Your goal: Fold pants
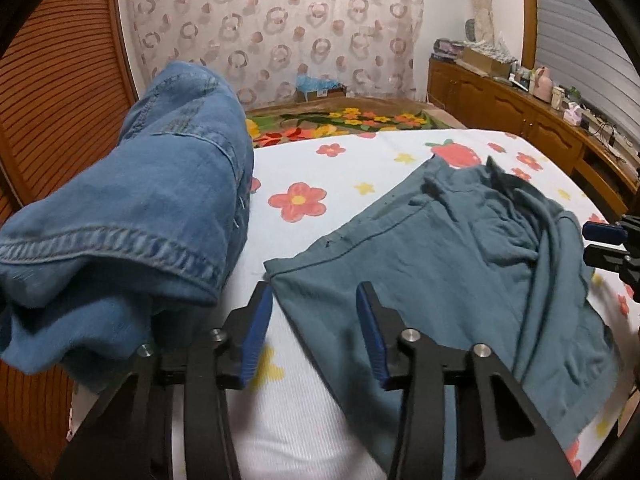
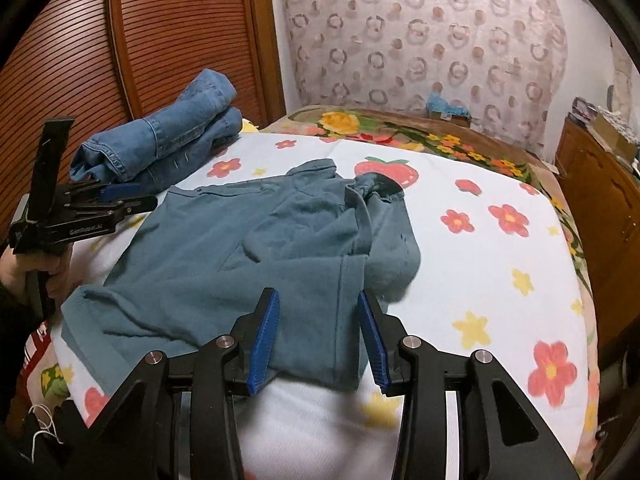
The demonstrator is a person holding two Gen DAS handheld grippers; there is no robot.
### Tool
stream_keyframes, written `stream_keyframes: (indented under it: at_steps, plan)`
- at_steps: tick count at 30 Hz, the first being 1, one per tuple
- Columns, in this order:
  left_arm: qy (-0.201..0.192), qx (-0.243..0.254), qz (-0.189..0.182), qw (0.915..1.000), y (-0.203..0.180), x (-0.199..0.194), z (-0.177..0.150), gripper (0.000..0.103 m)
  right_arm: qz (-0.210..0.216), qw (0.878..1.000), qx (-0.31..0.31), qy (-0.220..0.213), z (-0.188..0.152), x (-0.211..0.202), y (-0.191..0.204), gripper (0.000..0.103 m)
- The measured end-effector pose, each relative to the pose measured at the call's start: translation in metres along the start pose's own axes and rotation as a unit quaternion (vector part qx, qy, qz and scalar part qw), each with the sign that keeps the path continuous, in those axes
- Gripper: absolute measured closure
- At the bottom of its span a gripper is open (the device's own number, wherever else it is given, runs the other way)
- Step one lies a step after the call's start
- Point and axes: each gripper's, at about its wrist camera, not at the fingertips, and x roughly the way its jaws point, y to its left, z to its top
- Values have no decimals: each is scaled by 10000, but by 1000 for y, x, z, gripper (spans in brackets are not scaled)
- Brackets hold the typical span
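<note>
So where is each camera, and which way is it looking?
Left wrist: sits on the left gripper, looking along its open jaws over the bed at the teal pants, jeans close by; the right gripper peeks in at the edge.
Right wrist: sits on the right gripper, jaws open, facing the same pants; the left gripper and a hand show.
Both share pants, jeans, bed, curtain.

the left black two-finger gripper with blue pads points downward, jaws parted and clamping nothing. the right black, blue-padded gripper matches it, a bare hand gripping the left handle.
</note>
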Motion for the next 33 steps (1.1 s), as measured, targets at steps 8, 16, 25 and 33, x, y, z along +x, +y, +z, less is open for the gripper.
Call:
stream_keyframes:
  at_steps: [8, 16, 25, 33]
  plan:
    - [318, 81, 249, 9992, 3, 23, 1, 62, 187, 9997, -70, 158, 9, 19, -7, 61]
    - [471, 10, 45, 9989, 7, 30, 7, 78, 230, 9996, -142, 99, 11, 20, -3, 61]
    - [345, 252, 226, 9988, 0, 25, 17, 101, 228, 9997, -73, 39, 8, 16, -5, 61]
    - [280, 195, 339, 9988, 7, 24, 31, 101, 189, 9998, -47, 32, 6, 14, -6, 61]
